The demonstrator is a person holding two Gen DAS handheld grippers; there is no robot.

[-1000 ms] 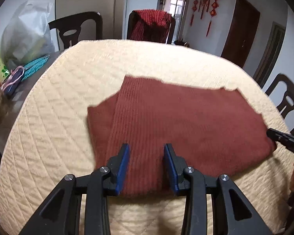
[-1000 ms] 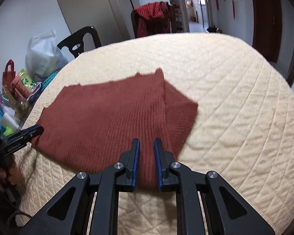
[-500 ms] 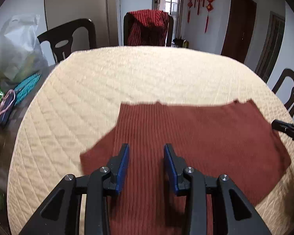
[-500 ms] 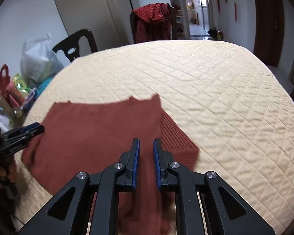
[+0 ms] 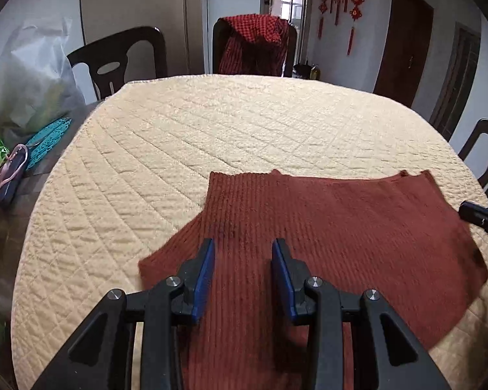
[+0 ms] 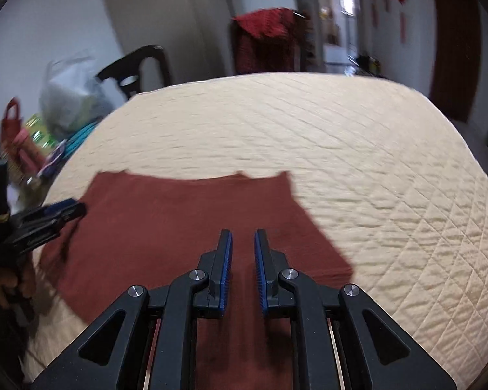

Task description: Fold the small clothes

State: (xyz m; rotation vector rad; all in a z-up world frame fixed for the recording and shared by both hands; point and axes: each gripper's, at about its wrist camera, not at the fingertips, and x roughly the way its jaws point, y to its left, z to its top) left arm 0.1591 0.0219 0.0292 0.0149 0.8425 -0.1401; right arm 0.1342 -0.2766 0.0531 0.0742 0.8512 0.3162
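Sweater (image 5: pixel 325 237) under both grippers. Left gripper (image 5: pixel 243 260) spread wide above the left flap; right gripper (image 6: pixel 243 253) jaws narrowly parted, nothing visibly between them, over the right side. Garment lies flat near the quilted table cover's (image 5: pixel 211 123) front edge, likely positioned for the next fold.

Rust knit garment (image 6: pixel 185 224) lies flat on quilted cream table cover (image 6: pixel 358 149). Right gripper (image 6: pixel 243 243) above it, jaws narrowly parted, empty.
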